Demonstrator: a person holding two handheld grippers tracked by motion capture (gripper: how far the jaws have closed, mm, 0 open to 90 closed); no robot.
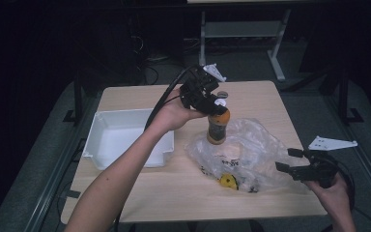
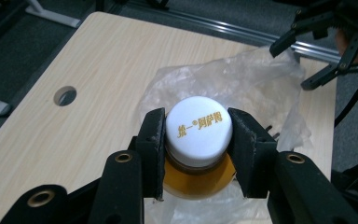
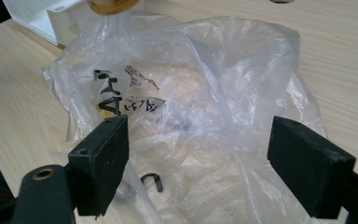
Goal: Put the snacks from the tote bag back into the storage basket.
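Note:
An amber bottle [image 1: 218, 128] with a white printed cap [image 2: 199, 128] is upright at the far edge of a crumpled clear plastic bag [image 1: 246, 152]. My left gripper [image 1: 214, 105] comes from above and is shut on the cap, one pad on each side [image 2: 196, 135]. Whether the bottle's base rests on anything I cannot tell. My right gripper [image 1: 290, 162] is open at the bag's right edge. In the right gripper view its jaws [image 3: 196, 154] stand wide apart before the bag [image 3: 200, 93], with the film between them untouched. A yellow item [image 1: 228, 181] lies inside the bag.
A white bin [image 1: 106, 140] sits at the left of the wooden table [image 1: 251, 96]. The table has a round hole [image 2: 65, 95] in its top. A metal frame leg [image 1: 275, 53] stands on the dark floor beyond the table.

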